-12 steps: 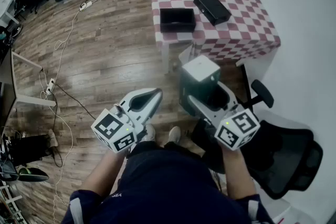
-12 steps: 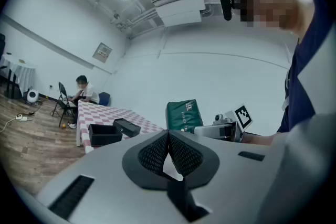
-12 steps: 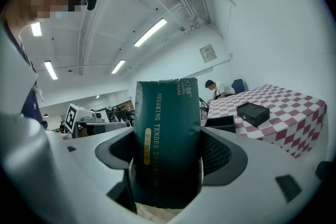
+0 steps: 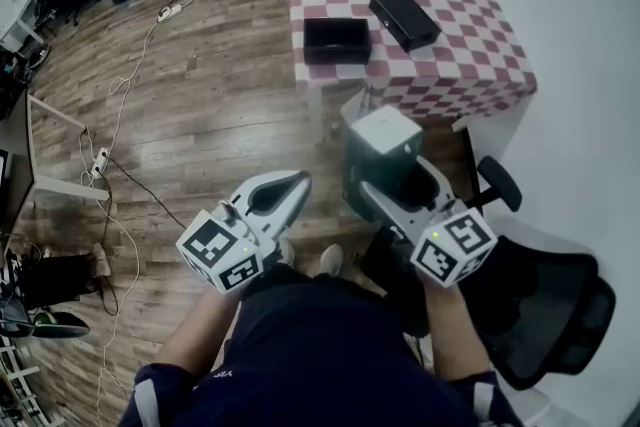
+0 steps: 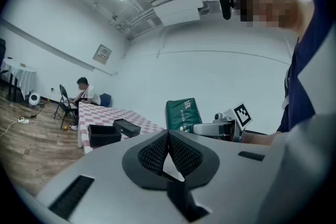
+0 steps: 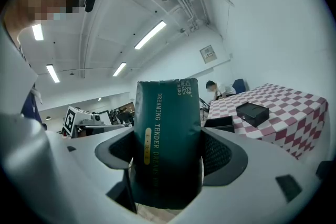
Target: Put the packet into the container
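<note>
A dark green packet [image 6: 167,134] stands upright between my right gripper's jaws, with both pads pressed on its sides. From the head view the packet [image 4: 385,140] shows its pale top, held by the right gripper [image 4: 388,177] in front of my body. The container [image 4: 337,39], an open black box, sits at the near edge of the checkered table [image 4: 455,65], well ahead of both grippers. My left gripper [image 4: 287,185] is beside the right one, jaws together, with nothing in it. In the left gripper view the packet [image 5: 184,113] appears to the right.
A closed black case [image 4: 403,16] lies on the table right of the container. A black office chair [image 4: 545,305] stands at my right. Cables [image 4: 115,105] run over the wooden floor at the left. A person [image 5: 84,94] sits behind the table.
</note>
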